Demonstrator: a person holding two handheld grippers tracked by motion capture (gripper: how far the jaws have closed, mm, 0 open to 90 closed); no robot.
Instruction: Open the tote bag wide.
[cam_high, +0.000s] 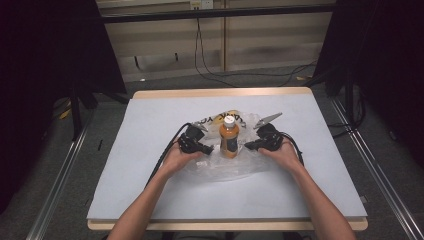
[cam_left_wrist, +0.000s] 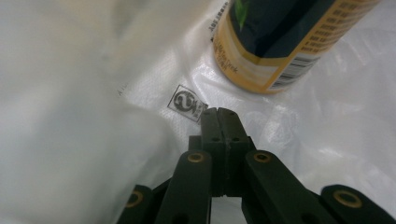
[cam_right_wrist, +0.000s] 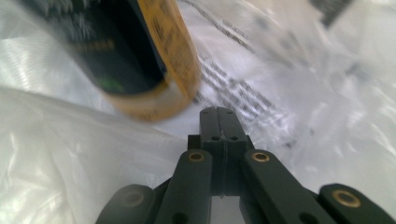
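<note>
An orange drink bottle (cam_high: 229, 137) with a white cap stands upright on a clear plastic bag (cam_high: 220, 167) at the table's middle. My left gripper (cam_high: 209, 150) points at the bottle's base from the left, and my right gripper (cam_high: 247, 146) points at it from the right. In the left gripper view the jaws (cam_left_wrist: 218, 112) are pressed together, tips on the bag film (cam_left_wrist: 70, 93) just short of the bottle (cam_left_wrist: 280, 42). In the right gripper view the jaws (cam_right_wrist: 218, 110) are also shut over the bag (cam_right_wrist: 56, 140), near the bottle's bottom edge (cam_right_wrist: 135, 60). I cannot tell whether film is pinched.
A pale sheet covers the table (cam_high: 150, 200), with bare room around the bag. Printed, crumpled bag film (cam_high: 215, 120) lies behind the bottle. Black cables (cam_high: 162, 157) trail from both grippers. Dark stands and floor cables (cam_high: 240, 75) lie beyond the far edge.
</note>
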